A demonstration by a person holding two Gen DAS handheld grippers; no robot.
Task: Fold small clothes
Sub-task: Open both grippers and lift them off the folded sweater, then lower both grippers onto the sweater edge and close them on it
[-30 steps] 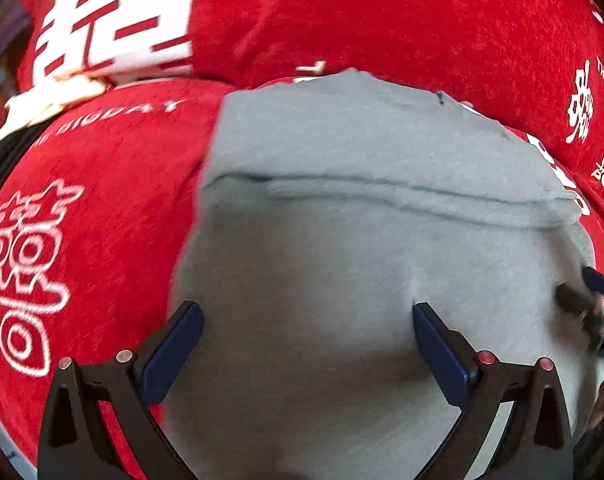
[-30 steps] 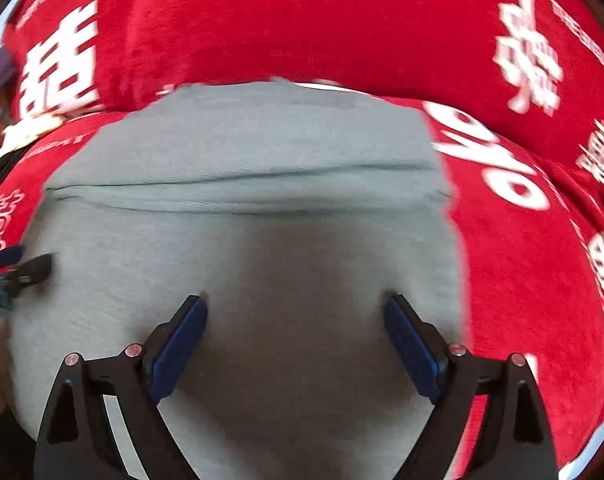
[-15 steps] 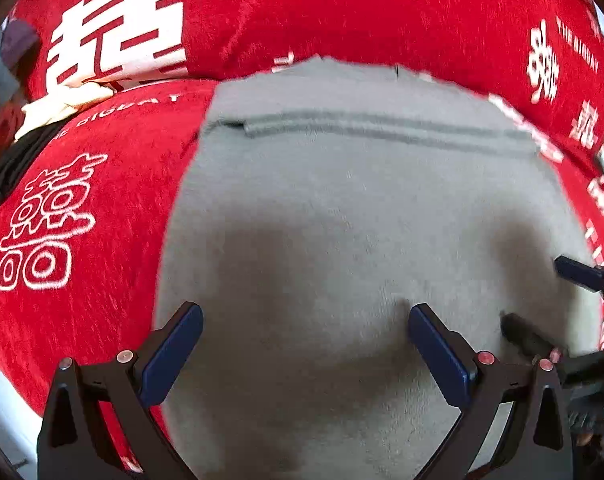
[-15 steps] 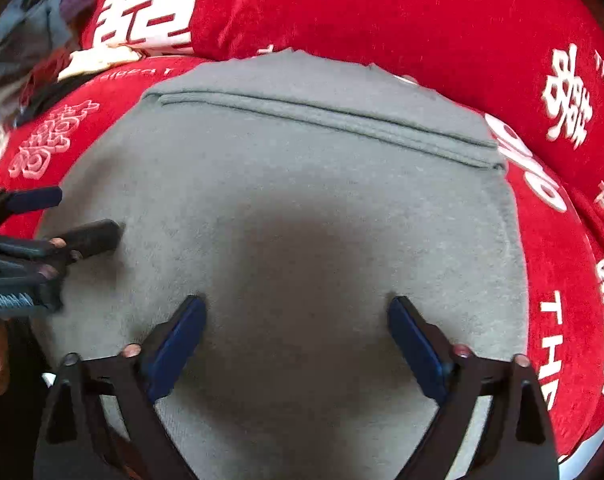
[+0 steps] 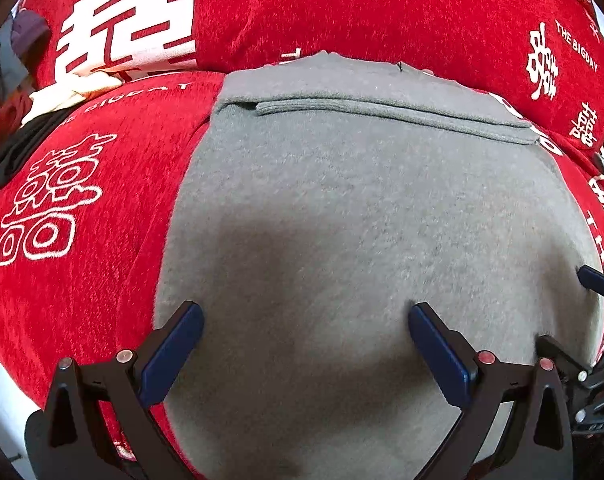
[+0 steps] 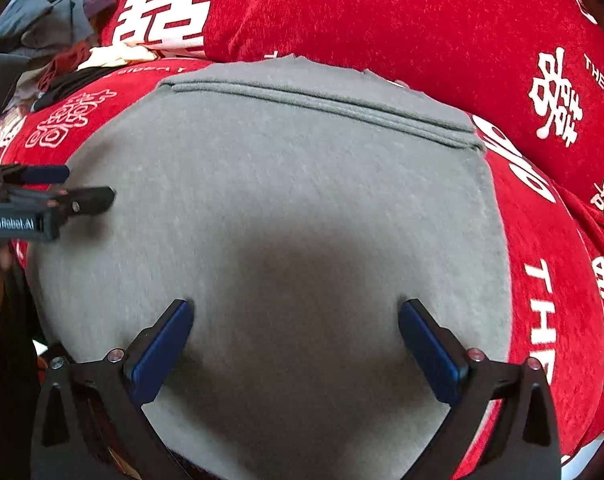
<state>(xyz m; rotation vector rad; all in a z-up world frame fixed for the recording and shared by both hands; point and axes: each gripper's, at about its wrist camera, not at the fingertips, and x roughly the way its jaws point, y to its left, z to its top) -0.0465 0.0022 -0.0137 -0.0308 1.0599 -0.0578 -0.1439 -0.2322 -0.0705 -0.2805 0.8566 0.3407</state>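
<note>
A grey folded garment (image 5: pixel 361 208) lies flat on a red sofa seat, with a folded edge running across its far side; it also shows in the right wrist view (image 6: pixel 286 184). My left gripper (image 5: pixel 303 320) is open and empty, hovering over the garment's near left part. My right gripper (image 6: pixel 296 318) is open and empty over the garment's near right part. The left gripper (image 6: pixel 62 188) shows at the left edge of the right wrist view, and the right gripper's fingers (image 5: pixel 593 280) at the right edge of the left wrist view.
The red sofa cover (image 5: pixel 82 208) with white print surrounds the garment, and its back cushion (image 6: pixel 381 20) rises behind. A pile of other clothes (image 6: pixel 62 40) lies at the far left. A cream cloth (image 5: pixel 70 88) lies on the seat at left.
Both grippers have pulled back toward the garment's near edge and risen, so more of the garment shows. Both stay open.
</note>
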